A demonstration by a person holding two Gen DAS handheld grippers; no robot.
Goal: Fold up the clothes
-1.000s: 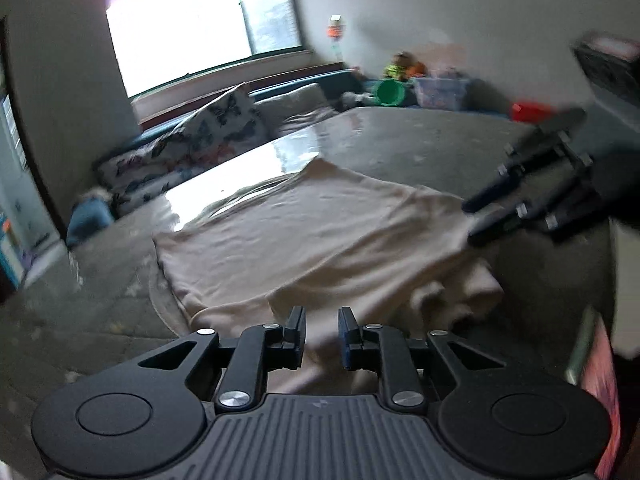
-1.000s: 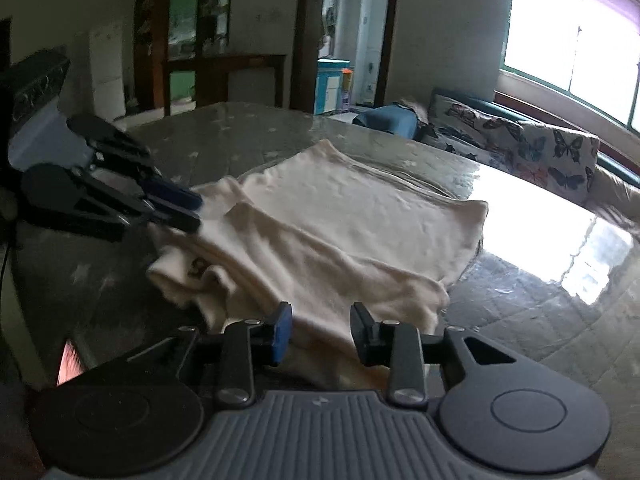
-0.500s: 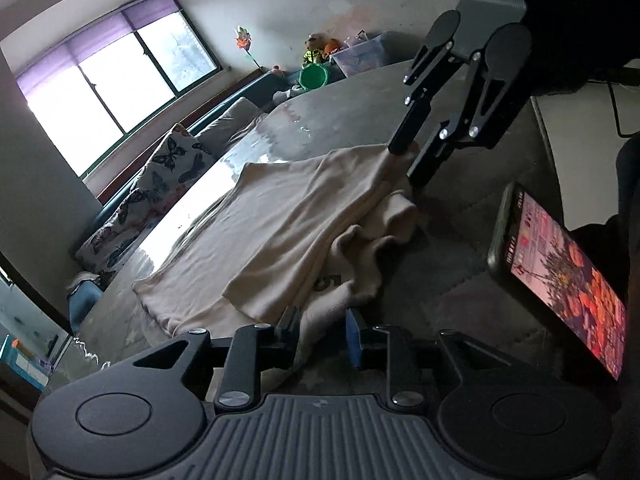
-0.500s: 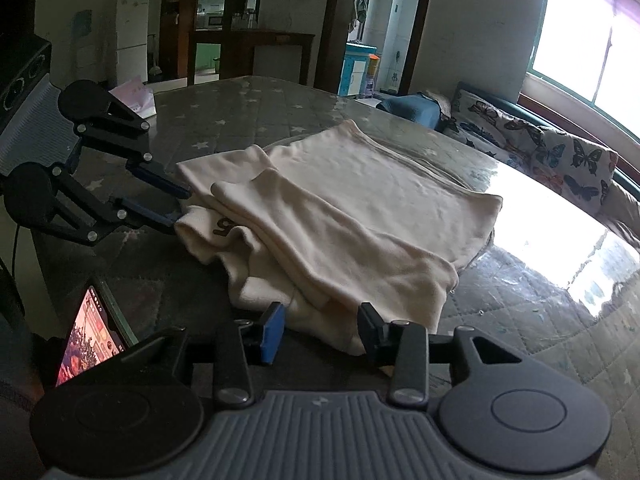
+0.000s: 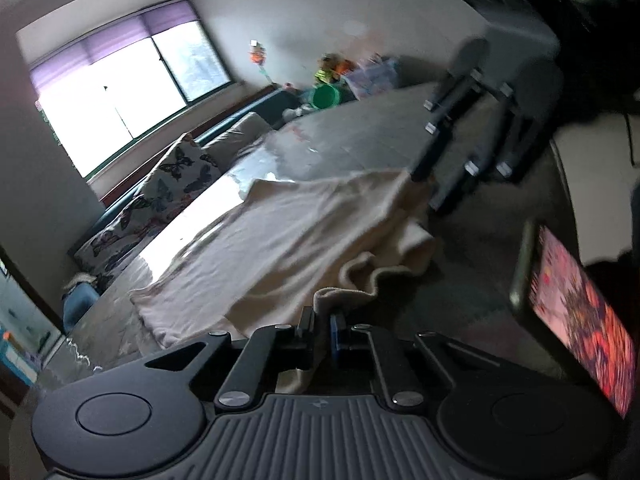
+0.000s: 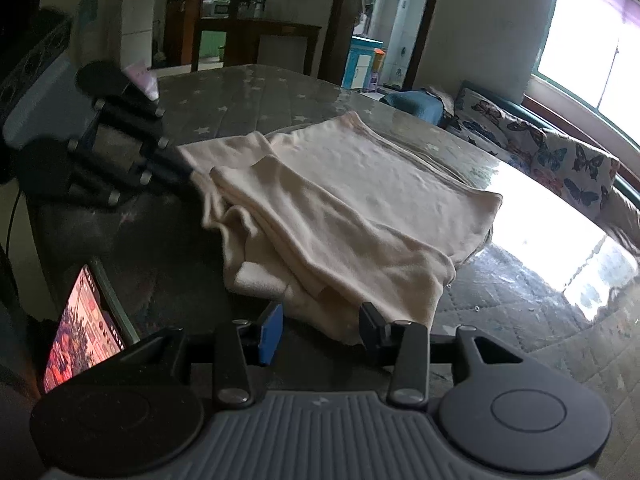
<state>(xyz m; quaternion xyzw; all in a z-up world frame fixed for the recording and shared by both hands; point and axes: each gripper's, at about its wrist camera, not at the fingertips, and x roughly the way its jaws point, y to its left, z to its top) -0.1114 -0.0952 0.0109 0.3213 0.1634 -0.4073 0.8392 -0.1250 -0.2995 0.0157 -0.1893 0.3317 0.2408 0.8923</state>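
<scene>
Left gripper fingers now clamp cream garment edge (gap earlier).

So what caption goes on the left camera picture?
Left gripper pinches the cream garment on the table.

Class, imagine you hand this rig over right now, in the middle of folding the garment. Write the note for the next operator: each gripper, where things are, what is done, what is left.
Left gripper: shut on the cream garment's near edge.
Right gripper: open, its jaws on either side of the hem nearest it, nothing gripped.
The garment lies on the glass-topped table, mostly flat, with one layer already folded over and a bunched patch on the side towards the phone. The phone is propped at the table edge, screen lit, apart from the cloth.
Done: one fold, roughly. Left: probably close the right gripper on the hem, smooth the bunching, finish folding.
</scene>
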